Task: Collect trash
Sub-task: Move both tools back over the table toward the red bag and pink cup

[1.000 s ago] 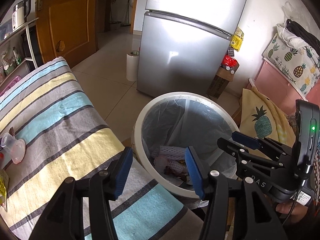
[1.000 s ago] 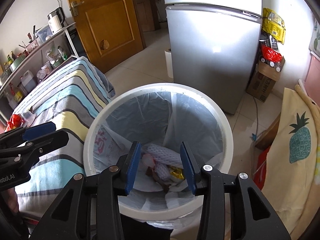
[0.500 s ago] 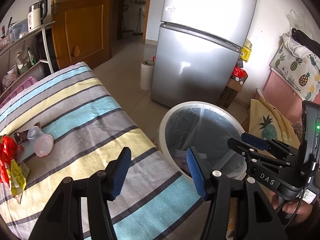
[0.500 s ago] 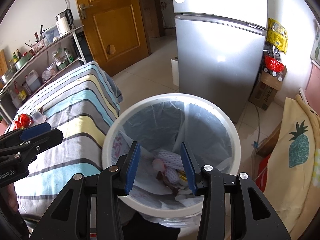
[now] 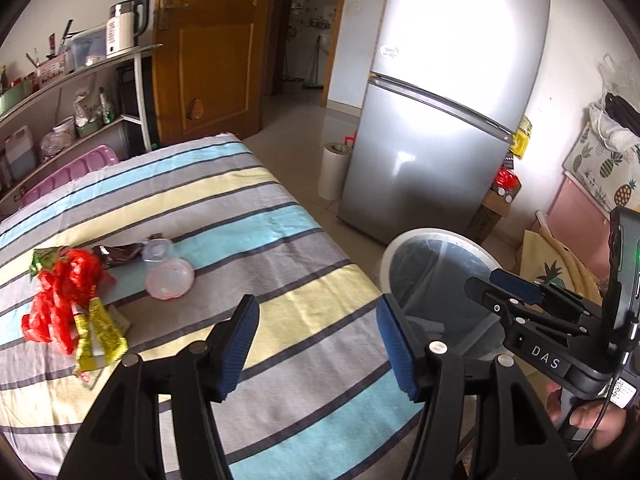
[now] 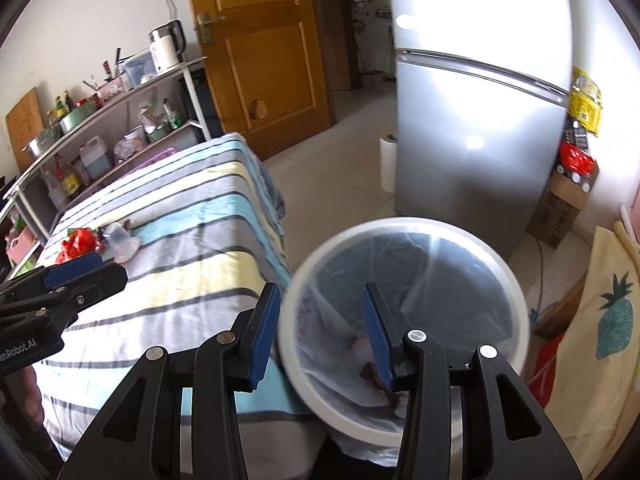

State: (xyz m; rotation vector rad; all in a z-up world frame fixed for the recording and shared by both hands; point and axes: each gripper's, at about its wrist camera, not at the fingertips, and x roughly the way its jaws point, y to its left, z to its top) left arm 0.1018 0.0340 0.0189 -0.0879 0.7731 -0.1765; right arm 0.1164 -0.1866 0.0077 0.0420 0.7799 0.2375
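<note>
My left gripper (image 5: 316, 340) is open and empty above the striped table (image 5: 248, 240). Trash lies on the table's left part: a red crumpled bag (image 5: 64, 296), a yellow wrapper (image 5: 100, 336), a brown wrapper (image 5: 116, 250) and a clear plastic cup (image 5: 166, 272). The white trash bin (image 6: 404, 320) with a plastic liner stands beside the table's right end. My right gripper (image 6: 320, 328) is open and empty over the bin's near left rim. Wrappers lie at the bin's bottom. The right gripper also shows in the left wrist view (image 5: 512, 292).
A silver fridge (image 5: 448, 120) stands behind the bin, with a paper roll (image 5: 334, 172) beside it. A shelf rack (image 6: 100, 128) with bottles and a kettle runs along the left wall. A wooden door (image 6: 260, 48) is behind. A pineapple cloth (image 6: 600, 320) lies right of the bin.
Both grippers have swung left and away from the bin toward the table. The trash on the table has come into the left wrist view. Both stay open and empty.
</note>
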